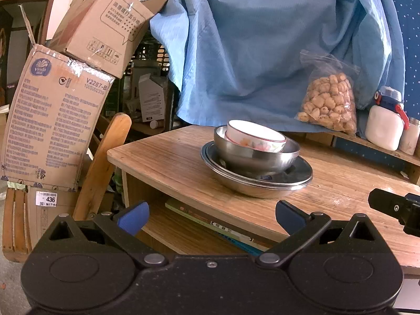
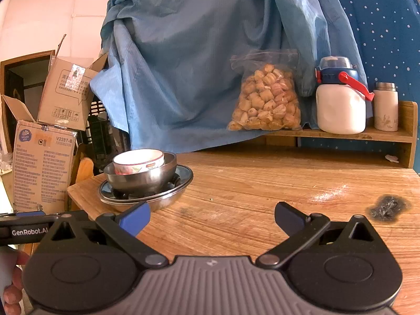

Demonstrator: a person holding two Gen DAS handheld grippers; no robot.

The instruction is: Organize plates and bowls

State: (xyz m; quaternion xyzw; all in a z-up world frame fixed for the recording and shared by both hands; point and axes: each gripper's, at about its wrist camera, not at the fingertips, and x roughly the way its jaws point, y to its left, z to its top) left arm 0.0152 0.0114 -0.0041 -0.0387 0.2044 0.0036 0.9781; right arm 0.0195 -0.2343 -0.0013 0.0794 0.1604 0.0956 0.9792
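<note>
Both grippers gape wide and empty. Ahead of the left gripper (image 1: 210, 216), a floral bowl (image 1: 256, 135) nests in a steel bowl (image 1: 256, 157) on stacked steel plates (image 1: 262, 186); these sit ahead-left of the right gripper (image 2: 210, 216) on the wooden surface (image 2: 262, 183).

Desk (image 2: 262, 197): wooden, worn, with a black scorch mark (image 2: 388, 208) and a pale powdery smear (image 2: 328, 193). Near its left corner, well apart from the scorch mark: steel plates (image 2: 168, 197), stacked. At the back, a raised wooden shelf (image 2: 367, 134).
</note>
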